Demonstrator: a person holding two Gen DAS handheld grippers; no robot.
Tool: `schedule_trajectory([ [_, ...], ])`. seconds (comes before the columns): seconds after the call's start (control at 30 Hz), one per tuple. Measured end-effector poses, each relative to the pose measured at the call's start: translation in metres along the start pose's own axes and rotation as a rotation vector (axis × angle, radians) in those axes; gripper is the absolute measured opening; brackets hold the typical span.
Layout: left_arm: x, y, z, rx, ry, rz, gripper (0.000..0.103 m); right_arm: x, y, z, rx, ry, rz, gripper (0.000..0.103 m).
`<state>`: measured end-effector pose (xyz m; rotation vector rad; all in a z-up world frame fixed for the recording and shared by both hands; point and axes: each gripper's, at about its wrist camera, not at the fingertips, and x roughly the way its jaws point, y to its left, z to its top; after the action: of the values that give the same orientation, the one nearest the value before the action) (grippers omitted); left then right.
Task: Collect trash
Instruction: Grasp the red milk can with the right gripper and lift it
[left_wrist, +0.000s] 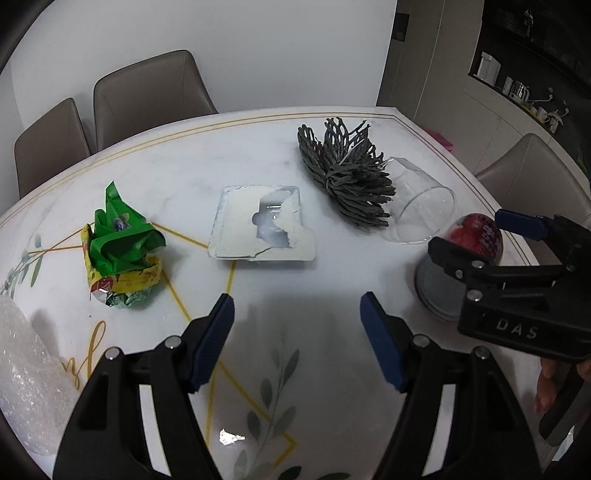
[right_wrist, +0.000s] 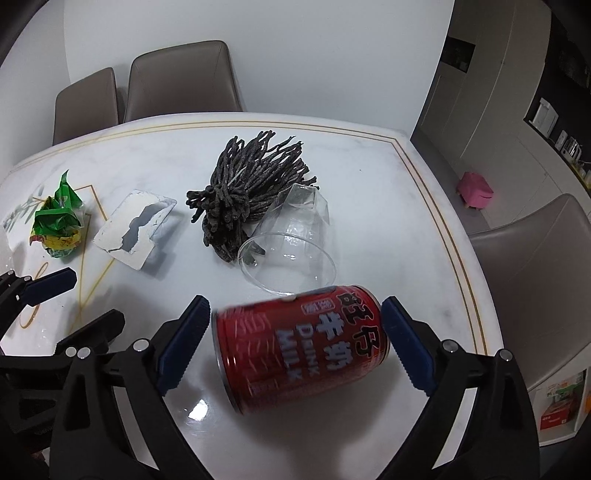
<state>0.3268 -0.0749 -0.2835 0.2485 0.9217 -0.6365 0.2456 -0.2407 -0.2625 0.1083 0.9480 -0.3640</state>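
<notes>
Right tool (right_wrist: 295, 347) was open, blue ribbed pads wide on either side of the red milk can (right_wrist: 301, 345). The can looked blurred and tilted, lower centre of the right wrist view. There was a clear gap at the left pad; the right pad was close to the can's end, and I couldn't tell whether it touched. The can was smooth printed metal, a cylinder with "DRINK MILK" lettering.

Left tool (left_wrist: 297, 339) was open with nothing between its pads, over glossy white marble-look surface (left_wrist: 258, 147) with gold inlay lines and a leaf print.

Other trash on the surface:
- Crumpled green and yellow foil wrapper (left_wrist: 122, 247), centre left in the left wrist view, shiny and creased.
- Flat rectangular blister tray (left_wrist: 263, 223), mid frame, white paper backing torn open over clear plastic.
- Dark grey foam net sleeve (left_wrist: 347, 177), upper right of centre, bunched and fanned out in ribbed strands.
- Clear plastic cup (right_wrist: 291, 243) on its side, mouth facing the camera, just beside the net and just above the can in the right wrist view.
- Bubble wrap (left_wrist: 26, 373) at the lower left edge of the left wrist view.

Padded taupe chairs (left_wrist: 147, 92) stood behind the surface.
</notes>
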Motion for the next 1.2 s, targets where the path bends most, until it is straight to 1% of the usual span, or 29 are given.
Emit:
schedule_trajectory([
  [0.2, 0.002, -0.001, 0.002, 0.001, 0.005, -0.005, 0.071, 0.004, -0.007, 0.0, 0.019, 0.007, 0.003, 0.092],
  [0.53, 0.01, -0.003, 0.002, -0.015, 0.021, -0.017, 0.071, 0.011, -0.007, -0.004, -0.032, 0.025, 0.012, 0.092],
  [0.67, 0.012, -0.005, 0.001, -0.016, 0.026, -0.019, 0.071, 0.015, -0.008, -0.008, -0.039, 0.041, -0.004, 0.092],
  [0.97, 0.014, -0.01, 0.0, -0.011, 0.03, -0.025, 0.071, 0.021, -0.016, -0.018, -0.012, 0.09, 0.009, 0.091],
  [1.2, 0.015, -0.013, -0.002, -0.012, 0.033, -0.028, 0.071, 0.018, -0.016, -0.021, -0.021, 0.088, 0.035, 0.078],
])
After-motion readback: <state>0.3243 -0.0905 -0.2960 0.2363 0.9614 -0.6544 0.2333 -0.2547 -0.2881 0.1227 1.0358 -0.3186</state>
